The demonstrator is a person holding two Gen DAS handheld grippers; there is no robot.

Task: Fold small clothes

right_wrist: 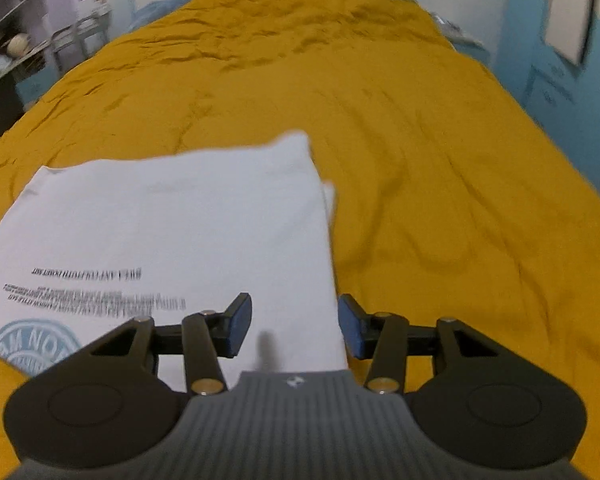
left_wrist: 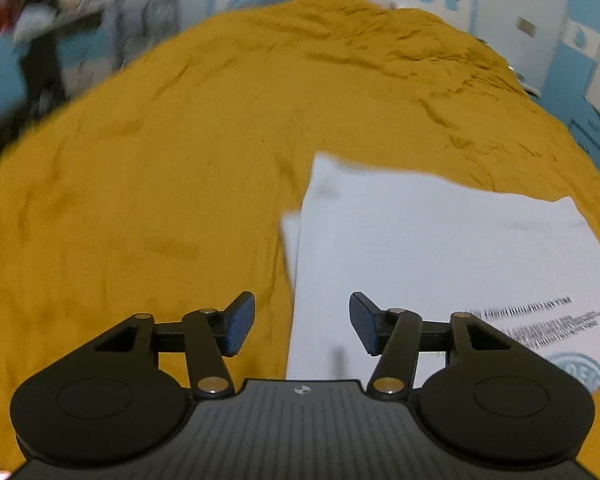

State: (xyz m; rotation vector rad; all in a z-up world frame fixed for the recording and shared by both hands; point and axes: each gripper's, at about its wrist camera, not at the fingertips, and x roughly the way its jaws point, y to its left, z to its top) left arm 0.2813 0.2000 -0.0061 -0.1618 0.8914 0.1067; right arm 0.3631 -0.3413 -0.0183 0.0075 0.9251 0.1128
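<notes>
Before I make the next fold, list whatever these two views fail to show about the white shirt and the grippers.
- White shirt: its near edge hides behind the left gripper body in the left wrist view, and behind the right gripper in the right wrist view.
- Printed text: motion blur, unreadable in both views.
- Round blue logo: partly covered by the right gripper's linkage.
- Layers underneath the shirt: hidden by its top layer.
- Shelves: blurred.

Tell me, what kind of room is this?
Probably a bedroom. A white T-shirt lies on a wide mustard-yellow bedspread, like a bed. Blue-and-white walls and blurry shelves stand behind it.
</notes>
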